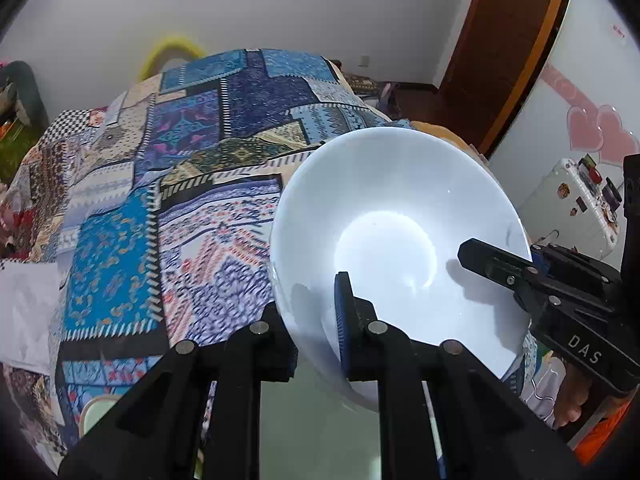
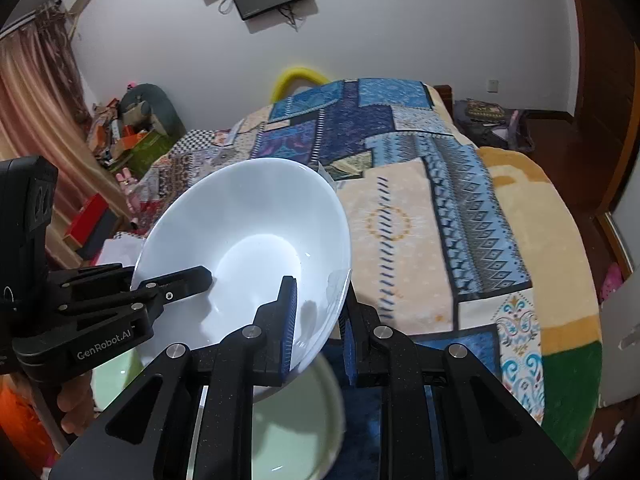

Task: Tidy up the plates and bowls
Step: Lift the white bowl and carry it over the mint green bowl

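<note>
A large white bowl (image 1: 392,200) (image 2: 248,208) hangs tilted in the air above the bed, held by both grippers at opposite sides of its rim. My left gripper (image 1: 316,332) is shut on the rim nearest it, one pad inside the bowl and one outside. My right gripper (image 2: 320,332) is shut on the opposite rim in the same way. Each view shows the other gripper's inner finger (image 1: 492,260) (image 2: 188,280) lying inside the bowl. A pale green plate (image 2: 296,420) lies below the bowl.
A bed with a patchwork blanket (image 1: 192,152) (image 2: 420,200) fills the space ahead. A white fridge (image 1: 580,92) and a white suitcase (image 1: 572,208) stand at the right. Boxes and clutter (image 2: 128,140) sit by the curtain. A hand (image 2: 76,404) grips the left handle.
</note>
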`<state>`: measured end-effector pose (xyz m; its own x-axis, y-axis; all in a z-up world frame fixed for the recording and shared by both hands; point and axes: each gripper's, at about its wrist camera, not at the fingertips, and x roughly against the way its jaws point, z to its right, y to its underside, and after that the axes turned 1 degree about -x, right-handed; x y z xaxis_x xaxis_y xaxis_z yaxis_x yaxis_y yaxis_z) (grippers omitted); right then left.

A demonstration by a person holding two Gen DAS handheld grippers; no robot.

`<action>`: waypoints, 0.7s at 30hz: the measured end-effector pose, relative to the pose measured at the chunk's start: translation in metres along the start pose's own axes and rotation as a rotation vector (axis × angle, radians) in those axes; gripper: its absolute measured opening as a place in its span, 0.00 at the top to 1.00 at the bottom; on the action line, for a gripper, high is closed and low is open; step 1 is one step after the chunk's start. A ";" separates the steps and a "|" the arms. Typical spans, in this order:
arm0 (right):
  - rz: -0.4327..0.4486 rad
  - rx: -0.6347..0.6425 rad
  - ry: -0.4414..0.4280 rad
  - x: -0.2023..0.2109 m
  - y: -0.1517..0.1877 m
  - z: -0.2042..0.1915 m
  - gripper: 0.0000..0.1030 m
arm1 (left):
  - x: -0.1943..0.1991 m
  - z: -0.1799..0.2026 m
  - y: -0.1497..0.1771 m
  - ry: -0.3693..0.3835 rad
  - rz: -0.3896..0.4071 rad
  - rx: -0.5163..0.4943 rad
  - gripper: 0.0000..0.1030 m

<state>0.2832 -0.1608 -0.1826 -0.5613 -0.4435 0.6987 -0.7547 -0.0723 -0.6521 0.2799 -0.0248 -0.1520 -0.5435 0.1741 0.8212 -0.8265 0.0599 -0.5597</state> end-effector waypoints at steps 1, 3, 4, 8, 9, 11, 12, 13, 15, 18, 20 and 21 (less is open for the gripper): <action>0.002 0.004 -0.003 0.001 0.001 -0.004 0.82 | 0.005 -0.003 0.003 -0.001 0.005 0.007 0.86; 0.005 0.016 -0.011 0.002 0.002 -0.013 0.82 | 0.014 -0.010 0.010 -0.001 0.010 0.024 0.86; 0.004 0.022 -0.015 0.002 0.003 -0.018 0.82 | 0.018 -0.013 0.014 -0.003 0.012 0.032 0.86; 0.007 0.046 -0.036 0.002 0.004 -0.036 0.82 | 0.036 -0.028 0.027 -0.017 0.029 0.054 0.85; 0.009 0.054 -0.041 0.002 0.004 -0.042 0.82 | 0.040 -0.031 0.029 -0.020 0.034 0.060 0.85; 0.011 0.070 -0.050 0.003 0.007 -0.053 0.82 | 0.051 -0.039 0.036 -0.027 0.045 0.072 0.85; 0.012 0.074 -0.054 0.004 0.008 -0.057 0.82 | 0.056 -0.042 0.039 -0.030 0.050 0.077 0.86; 0.012 0.079 -0.059 0.004 0.009 -0.062 0.82 | 0.060 -0.046 0.042 -0.034 0.055 0.082 0.86; 0.010 0.091 -0.070 0.004 0.011 -0.072 0.82 | 0.071 -0.054 0.049 -0.043 0.065 0.091 0.85; 0.009 0.111 -0.083 0.004 0.015 -0.087 0.82 | 0.083 -0.066 0.059 -0.056 0.076 0.106 0.86; 0.006 0.123 -0.090 0.004 0.017 -0.096 0.82 | 0.090 -0.072 0.064 -0.063 0.080 0.117 0.86; 0.004 0.130 -0.096 0.003 0.018 -0.101 0.82 | 0.093 -0.076 0.068 -0.067 0.083 0.123 0.86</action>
<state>0.2337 -0.0734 -0.1625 -0.5246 -0.5269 0.6687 -0.6987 -0.1824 -0.6918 0.1845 0.0700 -0.1220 -0.6158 0.1077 0.7805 -0.7879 -0.0738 -0.6114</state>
